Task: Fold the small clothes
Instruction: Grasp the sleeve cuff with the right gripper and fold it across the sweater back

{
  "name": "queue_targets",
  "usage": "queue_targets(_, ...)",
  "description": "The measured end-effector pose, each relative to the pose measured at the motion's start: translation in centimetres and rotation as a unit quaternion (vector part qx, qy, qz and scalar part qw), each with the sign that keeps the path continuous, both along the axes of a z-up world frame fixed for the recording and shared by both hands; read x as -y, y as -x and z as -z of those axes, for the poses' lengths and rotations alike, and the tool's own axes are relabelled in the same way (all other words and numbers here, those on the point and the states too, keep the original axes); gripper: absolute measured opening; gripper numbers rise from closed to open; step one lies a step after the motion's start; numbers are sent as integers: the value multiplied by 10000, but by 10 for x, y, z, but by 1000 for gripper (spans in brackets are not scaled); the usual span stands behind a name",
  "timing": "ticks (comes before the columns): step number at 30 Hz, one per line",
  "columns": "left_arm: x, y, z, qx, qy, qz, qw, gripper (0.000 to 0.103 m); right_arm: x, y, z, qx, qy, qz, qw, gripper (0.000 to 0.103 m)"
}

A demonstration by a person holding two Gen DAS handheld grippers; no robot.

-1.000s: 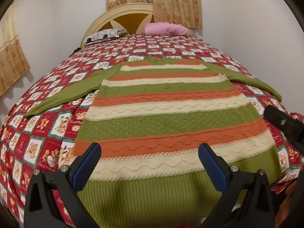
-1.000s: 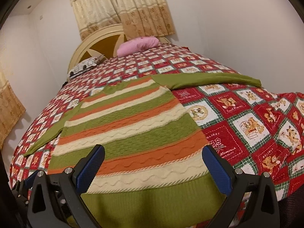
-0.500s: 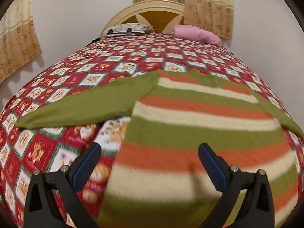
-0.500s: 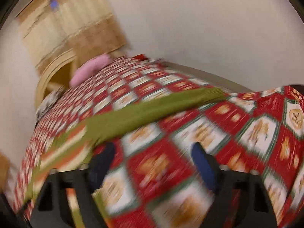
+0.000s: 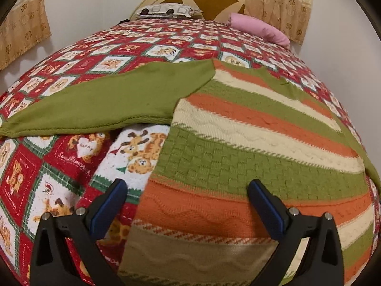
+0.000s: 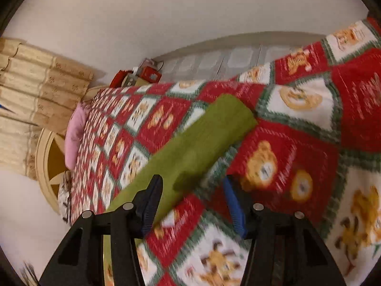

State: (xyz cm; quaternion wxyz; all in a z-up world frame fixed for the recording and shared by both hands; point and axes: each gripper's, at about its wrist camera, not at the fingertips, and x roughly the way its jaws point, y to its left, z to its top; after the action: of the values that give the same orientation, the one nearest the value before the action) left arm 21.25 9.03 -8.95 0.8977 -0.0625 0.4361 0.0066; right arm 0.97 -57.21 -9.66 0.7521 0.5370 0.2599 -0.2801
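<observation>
Bed quilt in red, white and green patchwork across nearly all of both views, running up to a cream headboard at top centre of the left wrist view, with a pink pillow at upper right.

Striped sweater spread flat on the quilt, unfolded, over the centre and right of the left wrist view; left sleeve stretched toward the left edge of the frame.

In the right wrist view, blurred and tilted, right sleeve lying as a long green band, its long axis running from lower left up to a cuff just above frame centre.

Right gripper at bottom centre, fingers partly spread and just been closing, straddling the sleeve's lower stretch: sleeve passing between them, hard against the left finger, with a gap to the right one. No pinch visible yet; contact of the pads not clear through the blur.

Left gripper at bottom centre of its view, fingers spread wide, empty, hovering over the sweater's side edge, sleeve well up-left of it.

Judgement: sleeve fold-in first, and the right hand plainly the nearer to its sleeve; grip best taken across the band's width.
</observation>
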Motion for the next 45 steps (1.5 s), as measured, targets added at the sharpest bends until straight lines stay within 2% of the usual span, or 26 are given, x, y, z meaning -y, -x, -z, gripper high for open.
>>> queue_targets(3,-3,-6,1,3,56,6,10000,103,11,-10,6,-52,-37,58,10000,44)
queue_targets(7,-3,-6,2,-4,73,8,10000,103,13,-16,2,-433,164,-133,9988,9)
queue_targets(9,-4,-6,2,-3,80,9,10000,103,14,-14,-7,-284,111,-179,9994,8)
queue_targets(12,-4,-5,2,2,79,9,10000,103,8,-9,-40,12,469,-272,9985,8)
queue_targets(14,-4,-5,2,7,93,9,10000,103,-2,-13,-69,272,707,-489,9959,8)
queue_targets(16,-4,-6,2,13,104,9,9999,103,-15,-20,-94,630,746,-769,9922,8)
queue_targets(19,-5,-5,3,28,125,12,9999,103,-44,-39,-115,1131,511,-1300,9837,8)
queue_targets(21,-6,-5,3,40,157,12,9999,103,-71,-55,-125,1162,559,-1623,9783,8)
queue_targets(24,-8,-4,3,59,205,16,9998,103,-142,-90,-141,1145,909,-2385,9601,8)
queue_targets(26,-9,-3,3,76,246,17,9997,103,-186,-112,-143,1197,954,-2819,9471,8)
queue_targets(29,-12,-1,3,116,344,18,9993,103,-256,-148,-134,1199,830,-3443,9275,8)
queue_targets(34,-19,3,2,243,630,-18,9977,103,-372,-201,-109,961,1160,-4356,8875,8)
queue_targets(38,-28,6,1,364,936,-94,9949,103,-435,-229,-76,771,923,-4894,8637,8)
queue_targets(43,-31,7,1,413,1063,-119,9934,103,-501,-246,-41,449,1072,-5353,8366,8)
queue_targets(45,-31,7,1,420,1091,-121,9931,103,-515,-247,-30,365,1076,-5457,8303,8)
